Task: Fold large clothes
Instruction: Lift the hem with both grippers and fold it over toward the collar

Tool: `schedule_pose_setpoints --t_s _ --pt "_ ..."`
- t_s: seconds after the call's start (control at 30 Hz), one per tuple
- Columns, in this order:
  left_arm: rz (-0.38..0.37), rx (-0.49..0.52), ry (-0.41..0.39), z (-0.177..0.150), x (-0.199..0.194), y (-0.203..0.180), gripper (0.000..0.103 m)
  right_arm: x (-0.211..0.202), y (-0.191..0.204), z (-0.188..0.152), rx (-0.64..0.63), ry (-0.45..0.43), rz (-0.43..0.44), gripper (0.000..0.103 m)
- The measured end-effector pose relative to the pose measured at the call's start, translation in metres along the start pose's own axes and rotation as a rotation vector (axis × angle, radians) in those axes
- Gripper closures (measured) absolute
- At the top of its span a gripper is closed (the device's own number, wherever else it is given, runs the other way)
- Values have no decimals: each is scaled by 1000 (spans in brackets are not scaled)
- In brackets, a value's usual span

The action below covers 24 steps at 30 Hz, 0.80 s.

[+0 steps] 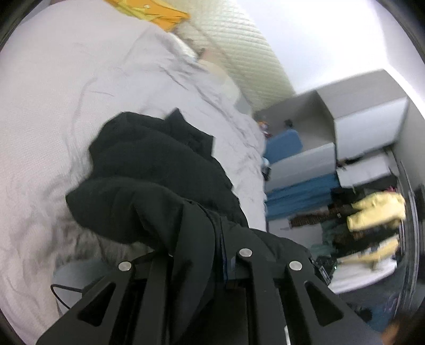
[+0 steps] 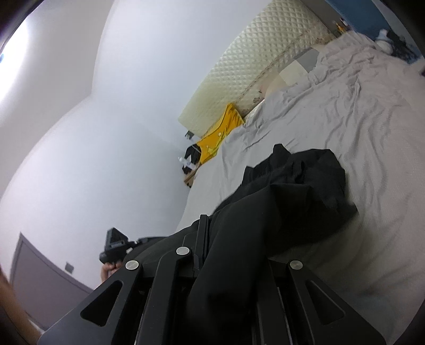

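From the left wrist, the left claw point(image 1: 209, 254) is pinched narrow on a fold of the black garment point(image 1: 156, 169); the cloth runs out from between its fingers and lies heaped on the grey bedsheet point(image 1: 66, 93), towards the near middle of the bed; a yellow cloth point(image 1: 156, 13) lies at the far edge, beside the quilted headboard point(image 1: 239, 45); to the right stand grey shelves point(image 1: 358, 119) with blue bedding point(image 1: 300, 196) and pale yellow clothes point(image 1: 377, 209), all blurred.

From the right wrist, the right claw point(image 2: 225, 254) is likewise closed tight on the black garment point(image 2: 292, 196), which drapes over its fingers and spreads to the right onto the creased bedsheet point(image 2: 358, 119); the yellow cloth point(image 2: 217, 138) sits at the far left corner of the bed below the headboard point(image 2: 252, 66); low on the left, a hand point(image 2: 107, 270) grips the other black tool point(image 2: 117, 245) against the white wall point(image 2: 93, 119).
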<state>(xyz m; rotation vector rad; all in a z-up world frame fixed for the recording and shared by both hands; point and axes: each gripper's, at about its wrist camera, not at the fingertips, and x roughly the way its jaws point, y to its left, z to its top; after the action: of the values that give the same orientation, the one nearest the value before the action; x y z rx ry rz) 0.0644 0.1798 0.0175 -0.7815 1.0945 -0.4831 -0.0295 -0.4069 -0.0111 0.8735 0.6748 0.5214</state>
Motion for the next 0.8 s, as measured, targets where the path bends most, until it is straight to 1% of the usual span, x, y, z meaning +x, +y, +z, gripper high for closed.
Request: schedule_pose_setpoints --t_s 0.13,0.17,0.2,0.23,0.33,0.43,0.5,0.7,0.8 --pt "81 -89 -10 45 37 8 92 46 -17 44 32 9 -79 97" --pt "102 -93 -10 57 48 9 91 53 -21 51 41 11 -95 97" --pt "114 -100 -11 65 58 11 89 67 -33 64 79 14 -111 97" --pt "129 -134 -18 76 68 15 89 75 -39 70 106 18 -118 97" --pt "178 -168 -12 100 94 20 88 104 -73 95 211 33 -166 97" --pt "252 -158 7 119 113 21 87 127 -95 112 266 58 -204 97" --pt "261 -168 22 130 124 25 87 138 -112 120 325 58 -230 97" --pt "299 -185 26 161 151 31 86 165 -147 139 419 65 -274 97" --pt "341 -201 27 178 175 36 86 183 -166 147 463 74 -303 97"
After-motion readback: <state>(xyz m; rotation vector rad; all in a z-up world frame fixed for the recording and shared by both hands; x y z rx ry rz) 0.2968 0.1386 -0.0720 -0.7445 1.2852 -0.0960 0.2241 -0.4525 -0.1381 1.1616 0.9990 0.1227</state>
